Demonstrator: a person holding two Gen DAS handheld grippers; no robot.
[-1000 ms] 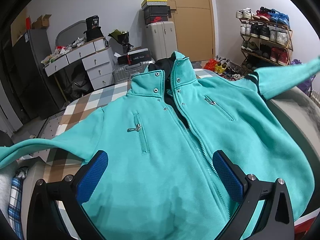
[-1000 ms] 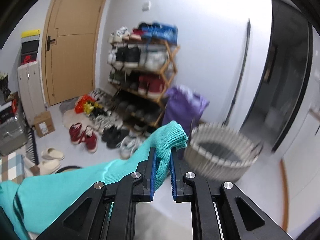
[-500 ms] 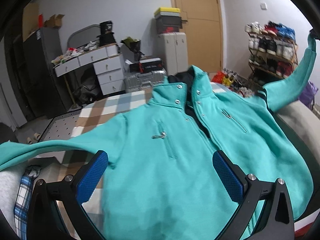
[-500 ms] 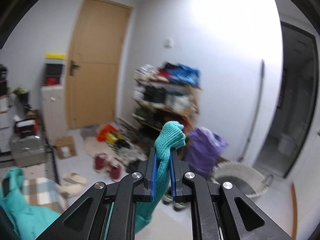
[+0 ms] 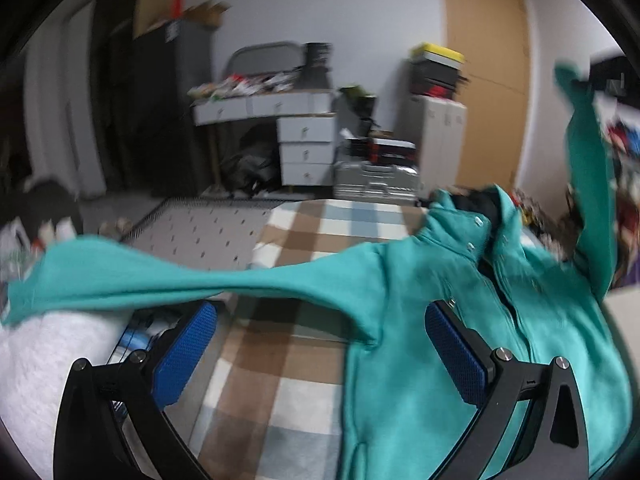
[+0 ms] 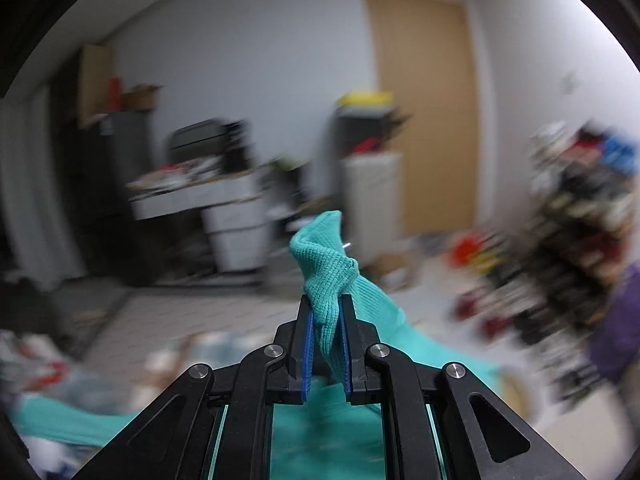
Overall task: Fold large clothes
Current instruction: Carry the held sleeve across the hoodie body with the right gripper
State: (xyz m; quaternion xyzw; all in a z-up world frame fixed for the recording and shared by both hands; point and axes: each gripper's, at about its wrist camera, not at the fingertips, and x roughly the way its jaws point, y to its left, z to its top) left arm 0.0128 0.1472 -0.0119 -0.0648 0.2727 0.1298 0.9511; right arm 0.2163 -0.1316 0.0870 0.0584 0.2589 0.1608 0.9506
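A teal zip jacket lies face up on a checked brown, white and blue bed cover. One sleeve stretches out flat to the left. My left gripper is open and empty, above the cover beside the jacket's left armpit. My right gripper is shut on the ribbed cuff of the other sleeve. That sleeve shows in the left wrist view raised high at the right. Both views are blurred by motion.
Beyond the bed stand a white drawer desk, a silver suitcase, a white cabinet with boxes and a wooden door. A shoe rack is at the right. A white blanket lies at the left.
My right gripper has swung left and over toward the jacket body, carrying the cuff higher. My left gripper has panned left, from over the jacket front to its left armpit.
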